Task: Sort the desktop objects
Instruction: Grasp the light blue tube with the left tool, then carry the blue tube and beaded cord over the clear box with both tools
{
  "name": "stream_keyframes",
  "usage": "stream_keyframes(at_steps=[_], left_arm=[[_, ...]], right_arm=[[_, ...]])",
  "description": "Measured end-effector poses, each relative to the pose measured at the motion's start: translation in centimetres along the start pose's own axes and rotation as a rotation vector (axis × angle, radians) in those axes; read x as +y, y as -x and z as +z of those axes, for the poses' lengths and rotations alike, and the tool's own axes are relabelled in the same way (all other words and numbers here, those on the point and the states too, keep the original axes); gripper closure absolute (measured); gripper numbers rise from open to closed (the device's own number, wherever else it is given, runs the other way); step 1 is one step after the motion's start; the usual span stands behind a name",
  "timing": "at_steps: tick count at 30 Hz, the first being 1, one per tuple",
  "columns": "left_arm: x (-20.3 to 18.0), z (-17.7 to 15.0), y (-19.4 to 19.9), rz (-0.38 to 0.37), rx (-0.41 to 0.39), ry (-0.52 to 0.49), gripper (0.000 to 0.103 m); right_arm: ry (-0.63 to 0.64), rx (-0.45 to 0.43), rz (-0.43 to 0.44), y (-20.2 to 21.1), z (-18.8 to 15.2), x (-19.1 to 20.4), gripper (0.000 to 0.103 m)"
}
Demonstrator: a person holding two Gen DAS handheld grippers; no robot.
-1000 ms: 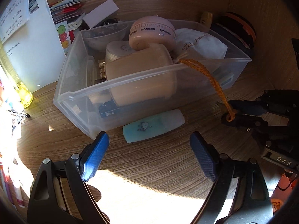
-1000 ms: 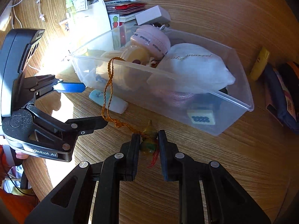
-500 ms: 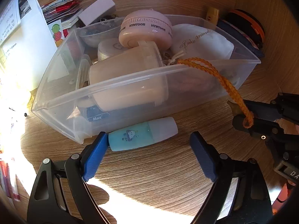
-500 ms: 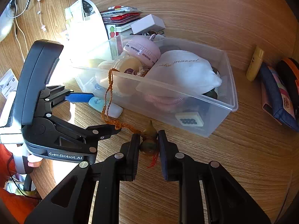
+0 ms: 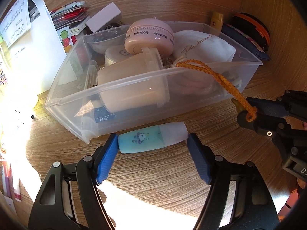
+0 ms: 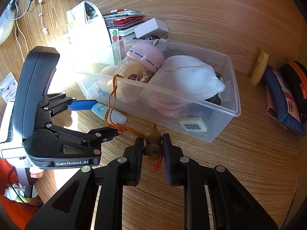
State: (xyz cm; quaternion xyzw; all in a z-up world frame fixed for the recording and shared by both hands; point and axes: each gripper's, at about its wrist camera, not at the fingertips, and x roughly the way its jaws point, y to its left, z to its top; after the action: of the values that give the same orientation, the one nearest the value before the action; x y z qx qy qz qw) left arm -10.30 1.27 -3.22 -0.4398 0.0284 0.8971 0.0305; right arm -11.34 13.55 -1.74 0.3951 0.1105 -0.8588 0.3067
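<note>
A pale blue tube with a white cap (image 5: pixel 151 139) lies on the wooden desk against the front of a clear plastic bin (image 5: pixel 134 85). My left gripper (image 5: pixel 152 137) straddles the tube lengthwise, its jaws closing. The left blue pad touches the tube's base, while the right pad stands a sliver off the cap. My right gripper (image 6: pixel 153 145) is shut on a small gourd charm (image 6: pixel 153 142) just above the desk. The charm's orange cord (image 6: pixel 111 99) runs up over the bin's front rim (image 6: pixel 191 99). In the left wrist view the right gripper (image 5: pixel 244 113) sits at the right with the orange cord (image 5: pixel 216 76).
The bin holds a pink round case (image 5: pixel 149 36), a beige cup (image 5: pixel 132 82) and a white pouch (image 5: pixel 203 46). Behind it are a white paper holder (image 5: pixel 28 44), booklets and a white box (image 5: pixel 103 17). A yellow tube (image 6: pixel 260 67) and pouches (image 6: pixel 284 99) lie to the right.
My left gripper has moved forward to the blue tube and its jaws have narrowed around it. The right gripper has risen slightly with the charm, drawing the cord tauter.
</note>
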Motion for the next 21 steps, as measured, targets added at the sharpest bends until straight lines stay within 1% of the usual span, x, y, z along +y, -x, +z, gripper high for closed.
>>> stream_keyframes(at_steps=[4, 6, 8, 9, 12, 21], left_arm=[[-0.1, -0.2, 2.0, -0.006, -0.051, -0.006, 0.030], [-0.8, 0.3, 2.7, -0.006, -0.077, -0.015, 0.030], [-0.3, 0.6, 3.5, -0.003, -0.104, -0.023, 0.030], [0.1, -0.3, 4.2, -0.002, -0.115, -0.023, 0.030], [0.6, -0.2, 5.2, -0.009, -0.142, -0.015, 0.030], [0.9, 1.4, 6.3, -0.024, -0.198, 0.004, 0.030]], right_arm=[[-0.004, -0.023, -0.008, 0.7, 0.4, 0.0, 0.085], [-0.005, -0.034, -0.014, 1.0, 0.7, 0.0, 0.085], [-0.005, -0.047, -0.017, 1.5, 0.9, 0.0, 0.085], [-0.004, -0.054, -0.018, 1.8, 1.0, 0.1, 0.085], [-0.002, -0.075, -0.018, 2.4, 1.4, 0.3, 0.085], [-0.006, -0.132, -0.021, 3.3, 3.2, 0.4, 0.085]])
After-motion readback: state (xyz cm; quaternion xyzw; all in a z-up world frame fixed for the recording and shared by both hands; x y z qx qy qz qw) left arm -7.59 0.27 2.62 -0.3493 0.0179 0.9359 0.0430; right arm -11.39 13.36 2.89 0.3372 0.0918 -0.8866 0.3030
